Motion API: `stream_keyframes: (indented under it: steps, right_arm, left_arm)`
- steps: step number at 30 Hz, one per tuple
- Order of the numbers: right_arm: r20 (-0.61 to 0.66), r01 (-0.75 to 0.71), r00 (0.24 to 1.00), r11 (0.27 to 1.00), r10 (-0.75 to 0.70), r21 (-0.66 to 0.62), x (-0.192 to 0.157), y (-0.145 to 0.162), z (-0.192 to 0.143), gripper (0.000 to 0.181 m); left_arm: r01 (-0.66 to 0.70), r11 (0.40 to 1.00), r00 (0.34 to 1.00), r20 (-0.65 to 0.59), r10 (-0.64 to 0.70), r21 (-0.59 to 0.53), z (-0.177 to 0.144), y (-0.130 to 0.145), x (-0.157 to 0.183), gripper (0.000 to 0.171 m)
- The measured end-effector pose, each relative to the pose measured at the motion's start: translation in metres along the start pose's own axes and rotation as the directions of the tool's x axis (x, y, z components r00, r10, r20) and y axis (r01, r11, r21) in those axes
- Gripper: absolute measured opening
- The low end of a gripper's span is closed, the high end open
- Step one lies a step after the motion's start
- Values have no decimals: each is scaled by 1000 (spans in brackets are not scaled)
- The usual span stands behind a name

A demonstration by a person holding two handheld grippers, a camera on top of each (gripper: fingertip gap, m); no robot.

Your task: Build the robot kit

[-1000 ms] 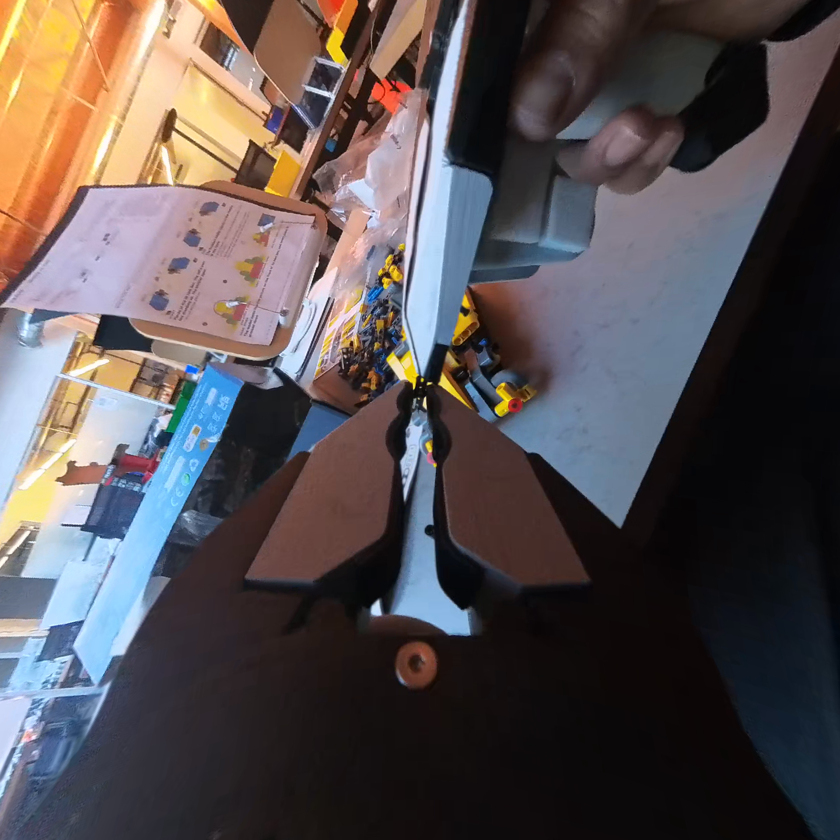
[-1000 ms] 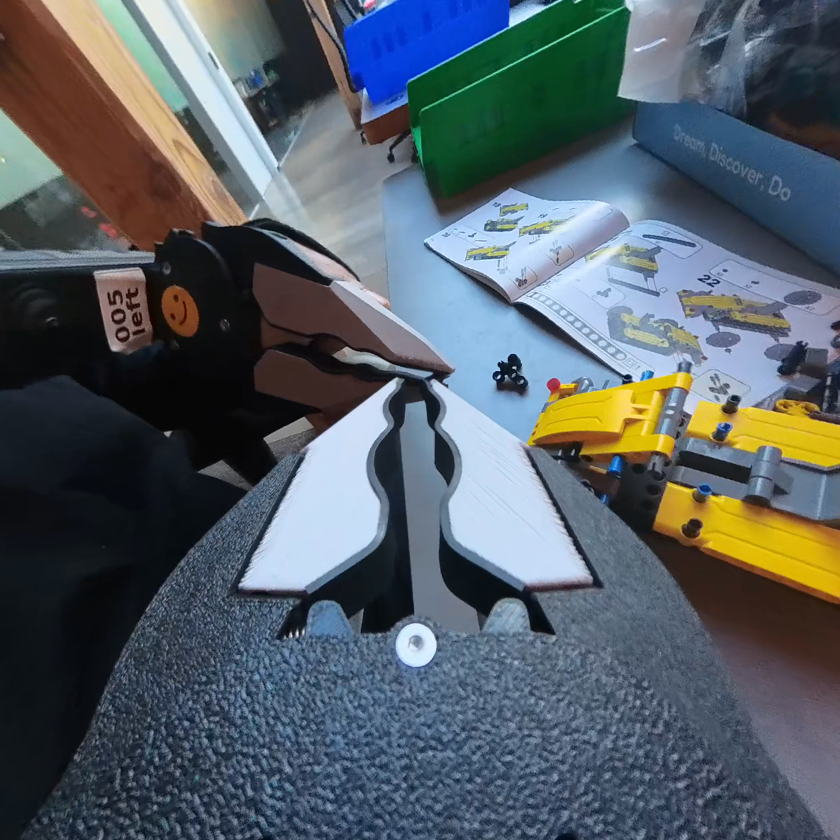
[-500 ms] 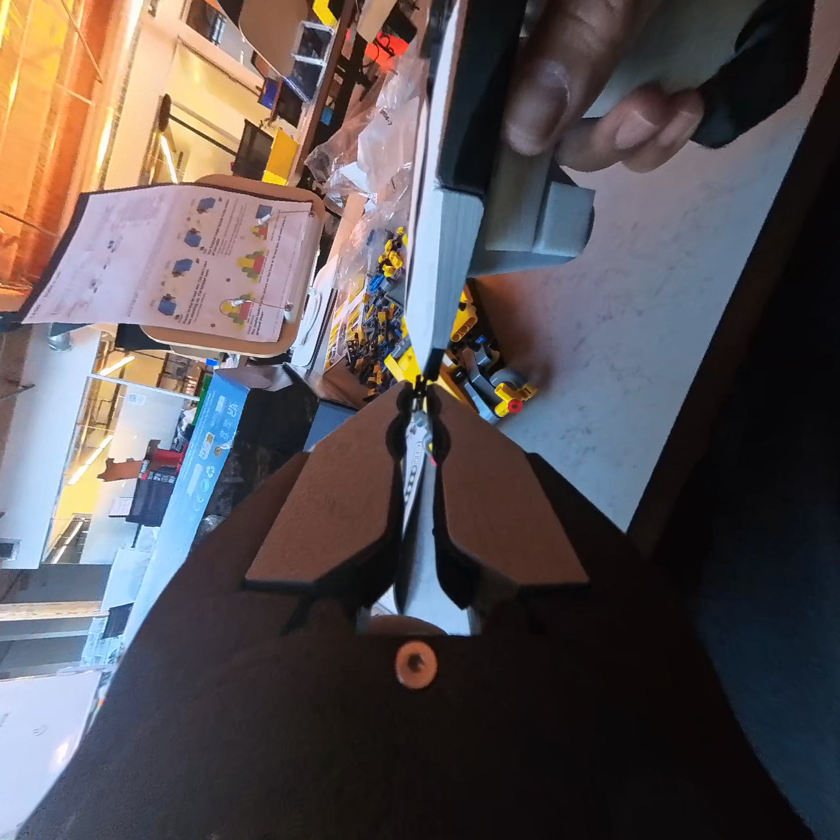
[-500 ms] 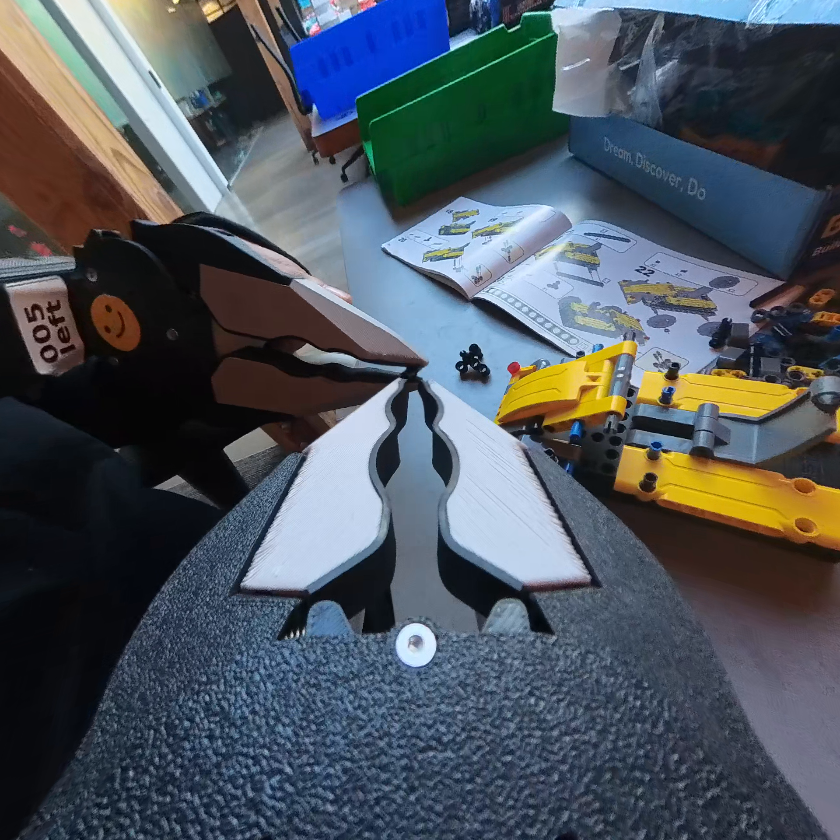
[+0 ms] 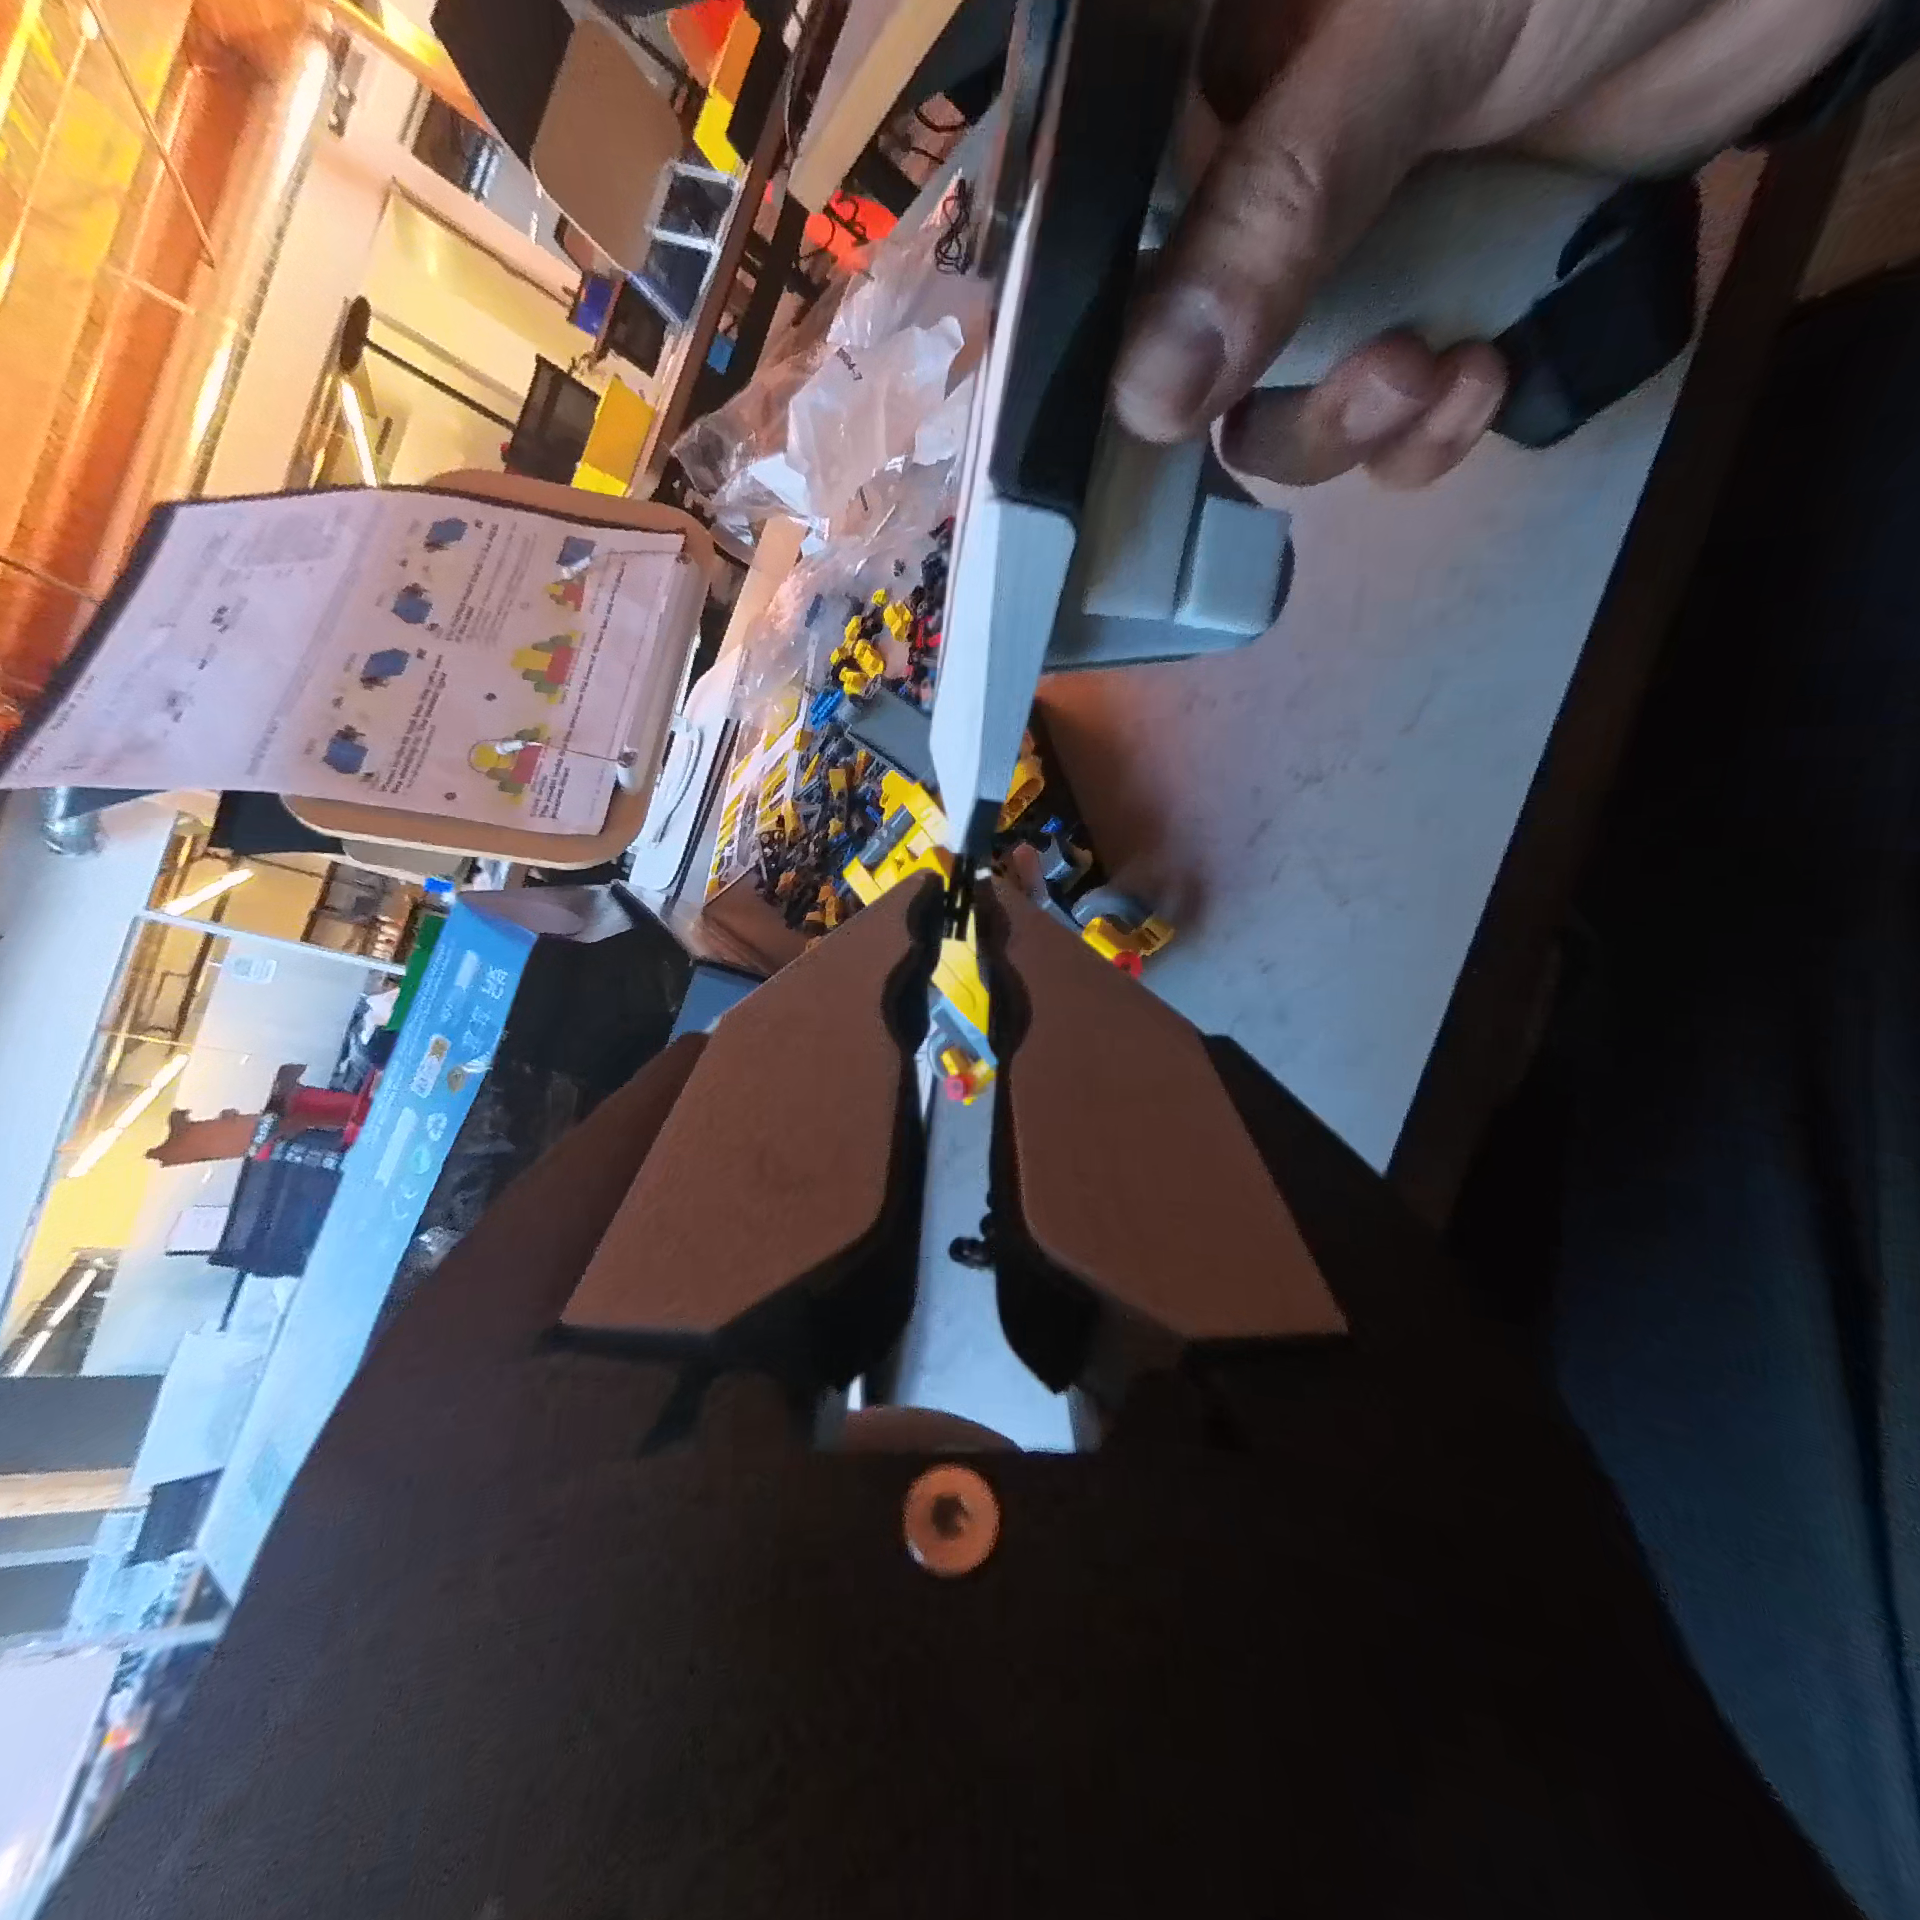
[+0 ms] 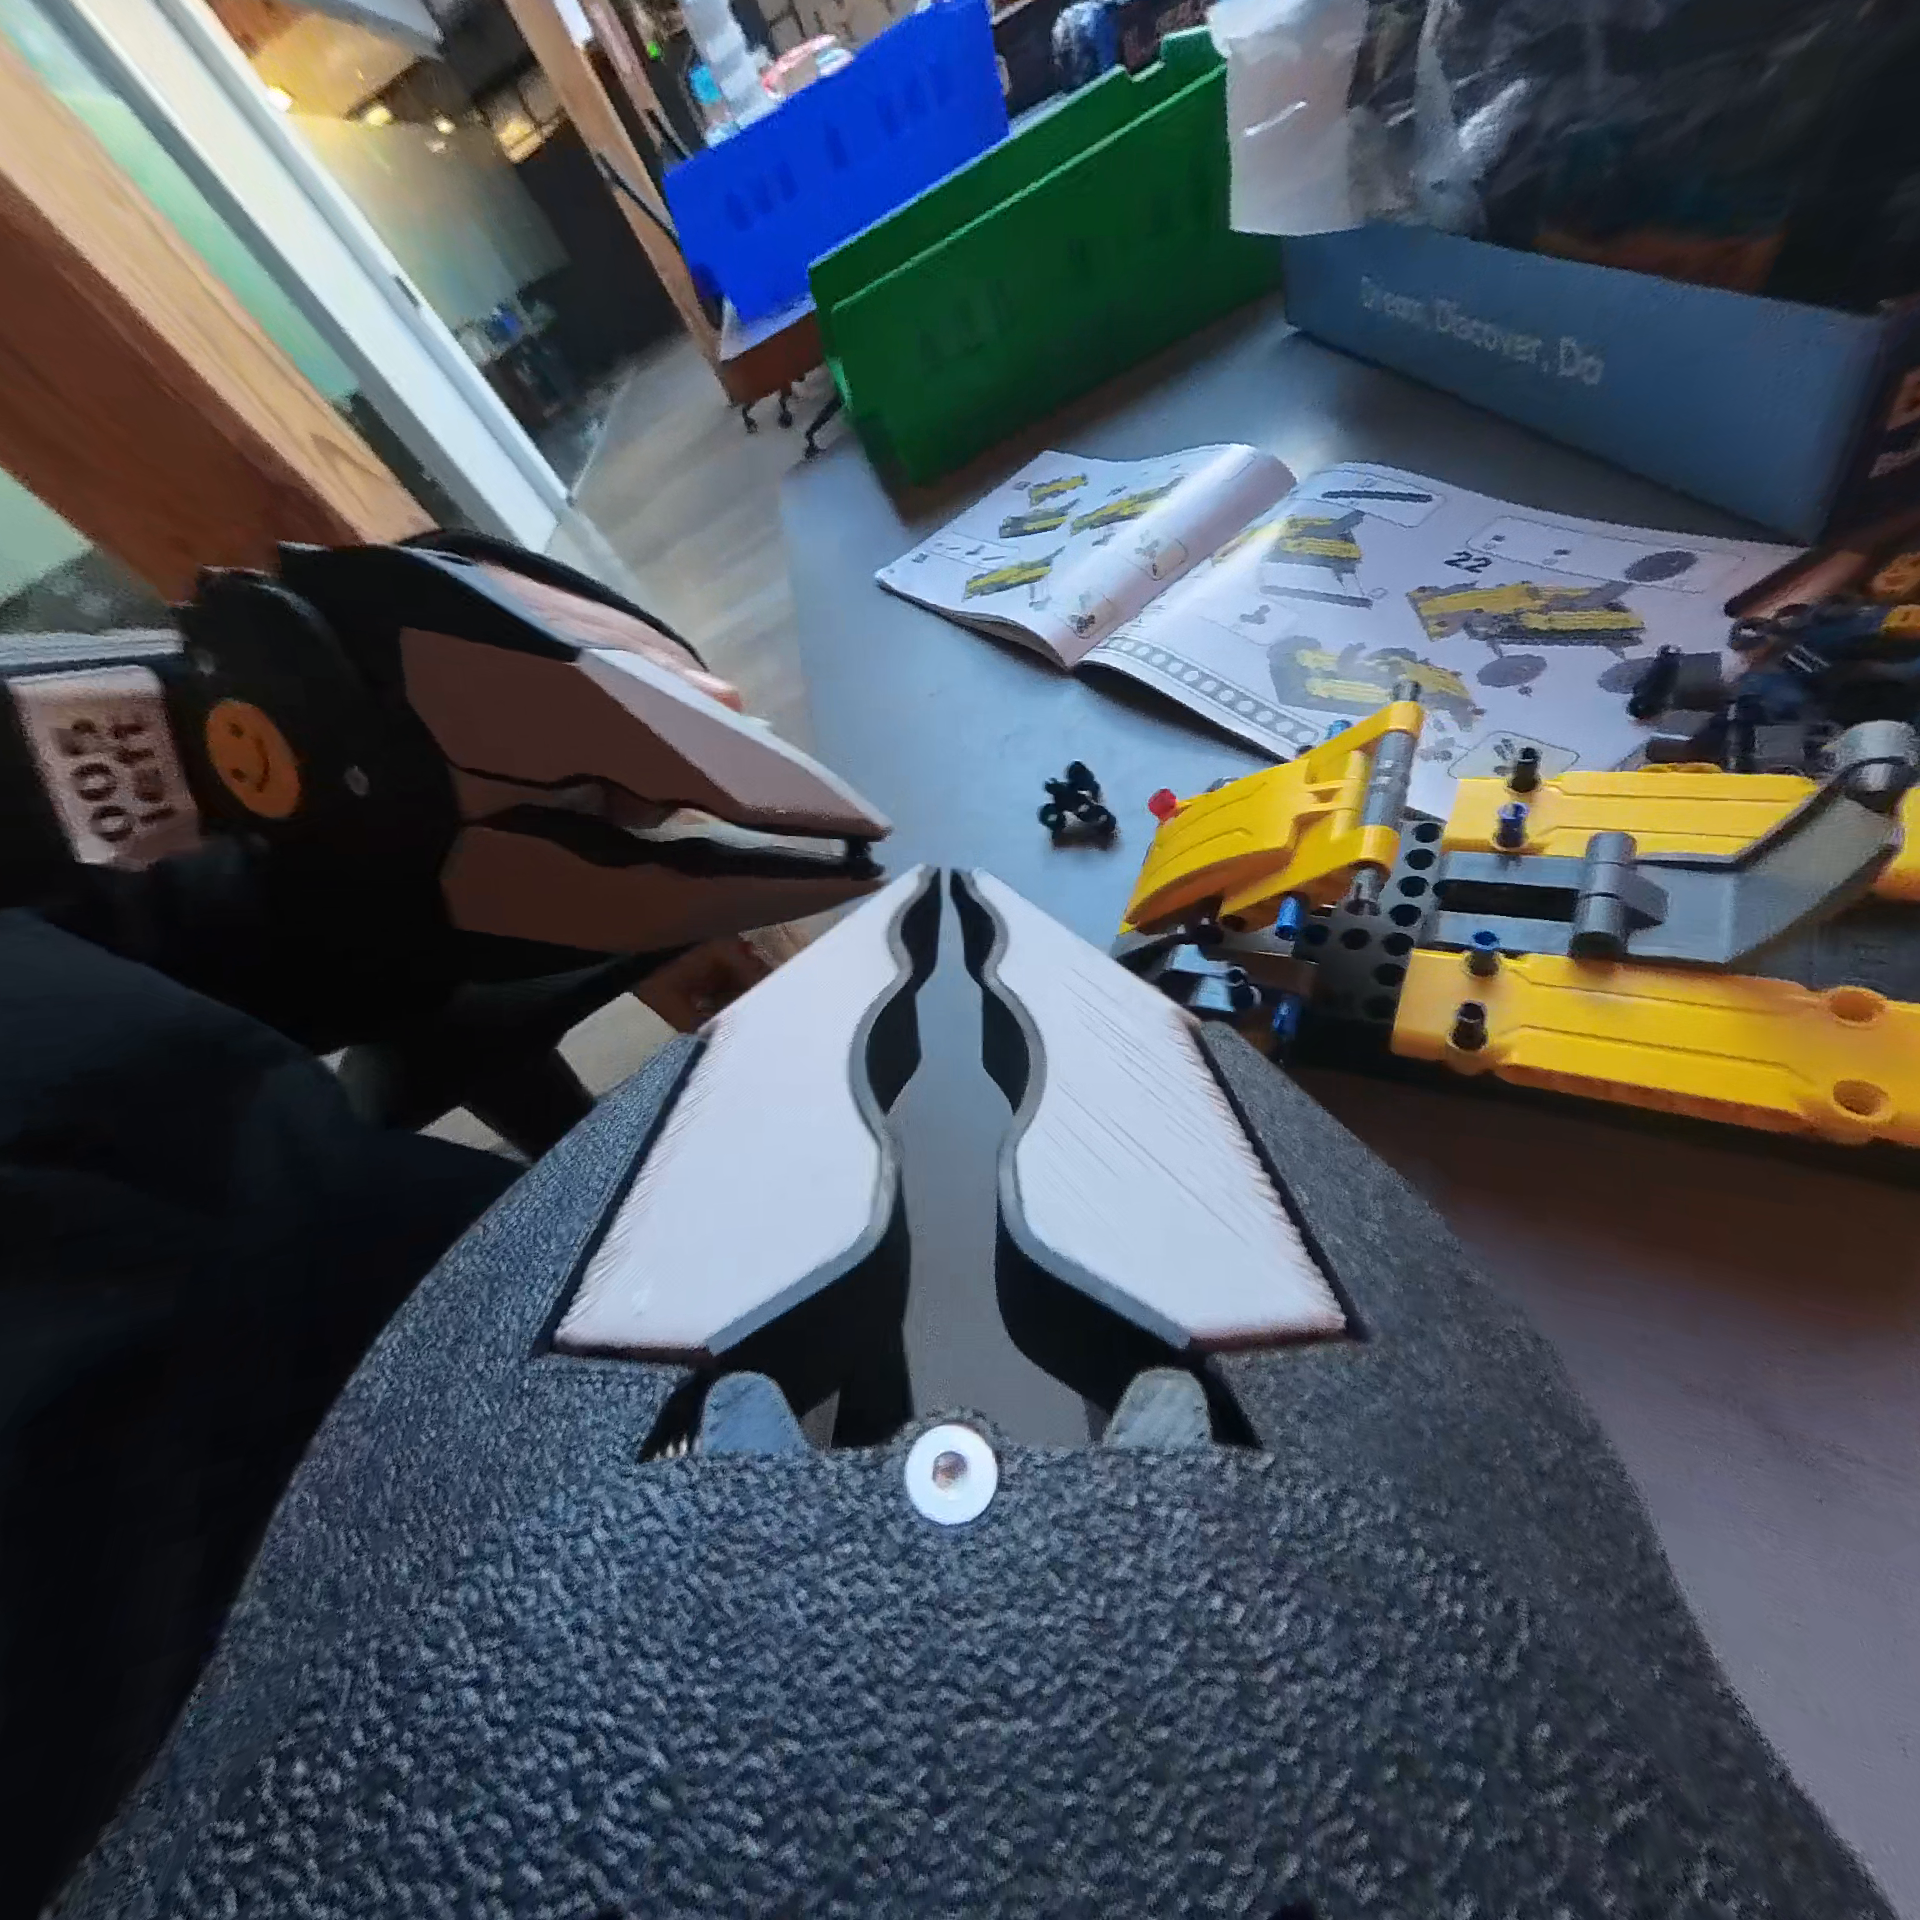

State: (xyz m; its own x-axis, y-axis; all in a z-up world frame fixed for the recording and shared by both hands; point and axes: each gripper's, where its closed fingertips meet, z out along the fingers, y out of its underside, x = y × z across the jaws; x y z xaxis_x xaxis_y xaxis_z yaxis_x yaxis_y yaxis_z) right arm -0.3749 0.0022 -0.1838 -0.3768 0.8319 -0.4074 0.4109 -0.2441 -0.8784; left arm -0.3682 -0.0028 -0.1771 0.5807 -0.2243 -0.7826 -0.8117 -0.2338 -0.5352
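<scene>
My left gripper (image 5: 961, 896) is shut with a tiny black piece (image 5: 958, 902) pinched at its tips. It also shows in the right wrist view (image 6: 871, 847), coming in from the left above the table edge. My right gripper (image 6: 948, 875) is shut and looks empty, its tips a short gap from the left gripper's tip. In the left wrist view the right gripper (image 5: 971, 821) points down at my tips, held by a hand (image 5: 1299, 208). A yellow and grey brick model (image 6: 1558, 997) lies on the grey table (image 6: 935, 644) to the right of both grippers.
An open instruction booklet (image 6: 1299, 582) lies behind the model, with a small black part (image 6: 1075, 816) beside it. A green bin (image 6: 1039, 281), a blue bin (image 6: 831, 156) and a blue box (image 6: 1558, 364) stand at the back. A clipboard with a sheet (image 5: 395, 665) stands at the left. Only a small space, under 4 cm, lies between the two pairs of fingers.
The two gripper tips, touching one second ago, now stand a short gap apart. Both grippers stay shut.
</scene>
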Motion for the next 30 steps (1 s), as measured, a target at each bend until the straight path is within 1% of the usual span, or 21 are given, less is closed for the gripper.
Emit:
stream_keyframes:
  steps: [2, 4, 7, 10, 13, 15, 18, 20, 21, 22, 24, 25, 26, 27, 29, 30]
  right_arm:
    - [40, -19, 999, 1000, 19, 13, -7, -3, -1, 9]
    - [45, -15, 999, 1000, 14, 4, -8, -2, -1, 10]
    - [63, -27, 998, 1000, 27, -6, -8, 0, 0, 11]
    - [129, -57, 990, 998, 55, 9, -15, -3, -1, 8]
    - [177, -65, 982, 998, 61, 20, -21, -5, -2, 5]
    - [175, -60, 983, 998, 57, 15, -20, -3, -1, 5]
    - [144, -8, 990, 1000, 6, 17, -16, -1, -1, 5]
    - [114, 17, 993, 1000, -19, 22, -12, -3, -4, 4]
    - [92, 34, 995, 999, -35, 14, -8, -2, -7, 4]
    - [73, 50, 996, 999, -50, 4, -4, -2, -11, 4]
    - [37, 61, 997, 998, -61, -5, 6, -2, -22, 4]
    - [19, 62, 998, 998, -62, -8, 11, -2, -27, 4]
    - [7, 61, 998, 998, -61, -13, 15, -1, -31, 4]
    - [-3, 59, 998, 998, -59, -16, 19, 1, -35, 4]
    - [-18, 58, 998, 998, -58, -23, 24, 4, -41, 4]
    - [-26, 60, 998, 998, -61, -26, 25, 5, -43, 4]
  left_arm:
    - [5, 999, 1000, 1, -5, -34, 3, 6, -1, 2]
    - [3, 999, 1000, -4, -3, -40, 5, 9, 1, 2]
    - [7, 1000, 1000, -10, -7, -6, 5, 2, 2, 2]
    - [7, 1000, 1000, -3, -7, 27, 2, -2, 1, 2]
    - [57, 996, 998, -14, -56, 75, -2, -7, 0, 2]
    - [77, 994, 997, -23, -75, 81, -2, -6, 1, 2]
    - [104, 992, 994, -35, -102, 71, 2, -4, 3, 2]
    - [204, 977, 978, -63, -200, 68, 2, -3, 3, 3]
    - [271, 960, 961, -72, -266, 74, -1, -2, -2, 6]
    - [344, 937, 937, -90, -339, 59, -2, 5, -6, 15]
    - [467, 881, 870, -140, -472, -70, -3, 39, -9, 30]
    - [502, 856, 846, -136, -516, -127, -3, 60, -12, 35]
    - [532, 831, 825, -123, -552, -161, -3, 80, -16, 37]
    - [571, 800, 790, -139, -597, -185, -3, 95, -17, 38]
    - [637, 730, 680, -265, -683, -247, -3, 109, -3, 41]
    - [649, 712, 645, -302, -702, -268, -1, 113, 1, 42]
